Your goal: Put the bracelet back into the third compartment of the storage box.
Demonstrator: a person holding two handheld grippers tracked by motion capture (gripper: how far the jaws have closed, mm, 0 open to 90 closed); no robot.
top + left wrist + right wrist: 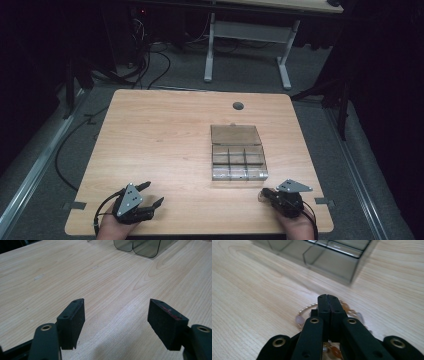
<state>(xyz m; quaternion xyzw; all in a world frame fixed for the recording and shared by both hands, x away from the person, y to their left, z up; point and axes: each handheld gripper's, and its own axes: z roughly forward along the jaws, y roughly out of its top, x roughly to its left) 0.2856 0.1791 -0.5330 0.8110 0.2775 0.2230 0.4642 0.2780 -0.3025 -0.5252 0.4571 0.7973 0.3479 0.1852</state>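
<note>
A dim room surrounds a pale wood table [165, 135]. From above, a clear box [237, 152] sits right of centre, lid laid back on the far side, its long axis running across the table; the compartments look empty. The left gripper [150, 193] rests near the front edge, the right gripper [266, 193] just before the box.

In the left gripper view its jaws stand wide apart over bare wood.

In the right gripper view the jaws are pressed together over a bracelet [303, 315] lying on the table; whether they pinch it I cannot tell. Judging by this, loading the box hasn't begun.
</note>
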